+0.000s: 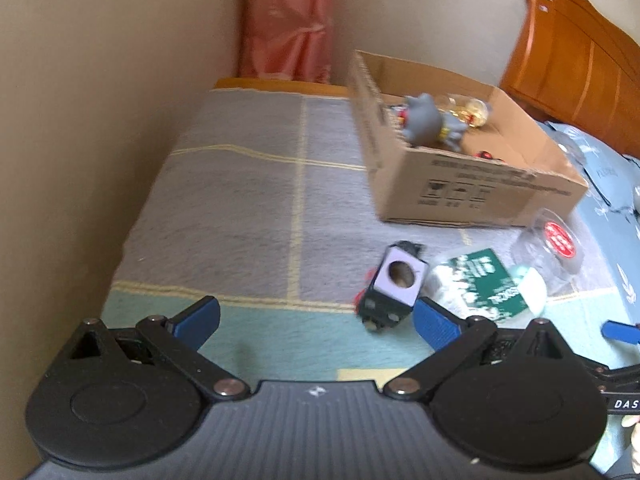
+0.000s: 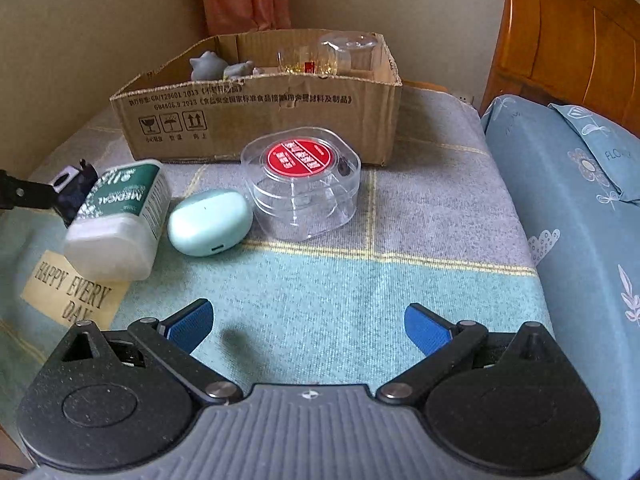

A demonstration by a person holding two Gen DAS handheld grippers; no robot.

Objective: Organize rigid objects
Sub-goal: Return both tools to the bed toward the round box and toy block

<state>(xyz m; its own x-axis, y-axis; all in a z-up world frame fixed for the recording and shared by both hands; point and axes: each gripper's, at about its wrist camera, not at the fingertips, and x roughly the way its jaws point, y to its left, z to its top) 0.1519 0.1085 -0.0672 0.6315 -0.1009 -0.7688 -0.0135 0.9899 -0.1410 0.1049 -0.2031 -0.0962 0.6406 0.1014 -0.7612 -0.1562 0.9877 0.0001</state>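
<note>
Left wrist view: left gripper (image 1: pixel 316 320) spread wide and empty, right gripper (image 2: pixel 308 326) likewise; cube (image 1: pixel 390 284) lies lower right, touching bottle (image 1: pixel 476 284), so a careless closing may nudge both.

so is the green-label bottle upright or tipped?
Tipped. The bottle lies on its side on the blanket, white cap end toward the camera, label text reading sideways, beside the mint case.

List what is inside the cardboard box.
Inside the cardboard box: a grey cat figure, clear glasses with gold trim, and small red pieces near the front wall. That wall hides the box floor and anything lower.
</note>
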